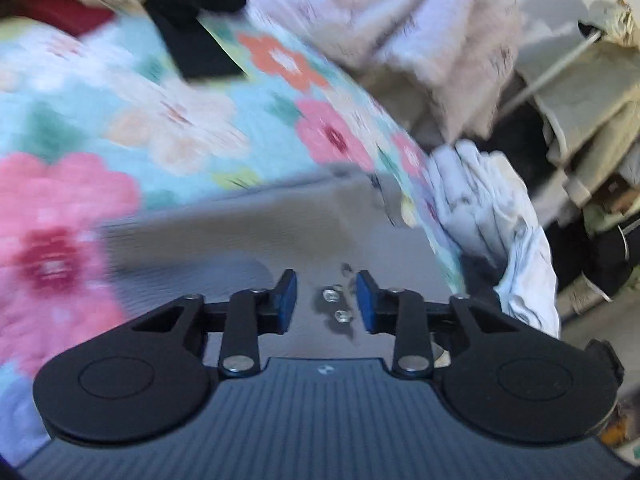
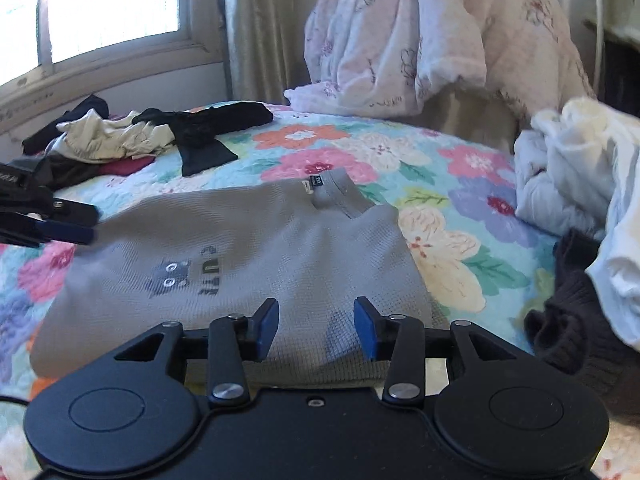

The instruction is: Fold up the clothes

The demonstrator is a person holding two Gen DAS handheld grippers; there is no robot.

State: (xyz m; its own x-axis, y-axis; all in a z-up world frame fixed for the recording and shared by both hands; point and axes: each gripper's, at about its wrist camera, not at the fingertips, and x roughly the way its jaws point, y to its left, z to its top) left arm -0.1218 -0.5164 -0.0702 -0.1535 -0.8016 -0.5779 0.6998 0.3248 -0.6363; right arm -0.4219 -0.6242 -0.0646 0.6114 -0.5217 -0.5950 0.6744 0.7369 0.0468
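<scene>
A grey shirt [image 2: 248, 248] with a dark printed figure lies folded flat on the floral bedspread [image 2: 448, 240], its collar label at the far end. My right gripper [image 2: 317, 328] is open above the shirt's near edge, and the blue pads do not press on the cloth. My left gripper [image 2: 74, 222] reaches in from the left, just above the shirt's left edge. The left wrist view is blurred: the left gripper [image 1: 326, 302] is open, pads apart with nothing between them, over the grey shirt [image 1: 240, 236] and its print.
A heap of black, cream and red clothes [image 2: 120, 140] lies at the far left of the bed. A pink-white flowered blanket [image 2: 420, 40] is piled at the back. White garments [image 2: 568, 168] and a dark knitted piece [image 2: 572, 320] sit at the right. A window [image 2: 100, 8] is behind.
</scene>
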